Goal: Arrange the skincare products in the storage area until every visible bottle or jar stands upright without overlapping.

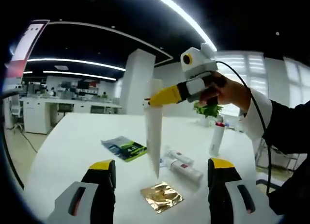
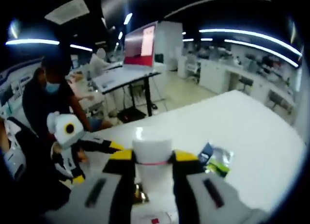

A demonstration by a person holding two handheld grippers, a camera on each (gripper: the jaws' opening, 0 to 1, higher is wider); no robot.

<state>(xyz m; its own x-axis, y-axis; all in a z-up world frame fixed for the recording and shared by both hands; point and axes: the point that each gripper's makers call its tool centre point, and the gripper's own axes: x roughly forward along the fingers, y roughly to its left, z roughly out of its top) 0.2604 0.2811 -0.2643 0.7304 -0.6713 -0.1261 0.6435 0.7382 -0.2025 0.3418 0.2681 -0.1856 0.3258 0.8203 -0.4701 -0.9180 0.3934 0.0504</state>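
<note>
Here, at the bottom of the left gripper view, the left gripper is seen with its jaws spread wide and nothing between them, poised over the white table. Just beyond it, low in the centre, a crumpled gold foil sachet lies flat. A little further up, right of centre, two white tubes with red labels lie on their sides, touching each other; these are judged not yet stood up. To the left of them a dark and green sachet lies flat, and at right of centre a slim white bottle with a red cap already stands upright.

Above the middle of the frame a long white tube is carried in the air, hanging tapered end down, gripped near its upper end by the right gripper, whose jaws are clamped on it. In the right gripper view the same tube is seen pinched between yellow-tipped jaws at bottom centre.

The tube is judged light and somewhat soft, with a smooth, possibly slippery skin; a hold low on the body, near the cap end, would be steadier for standing it. Whether its cap gives a flat base cannot be told
</note>
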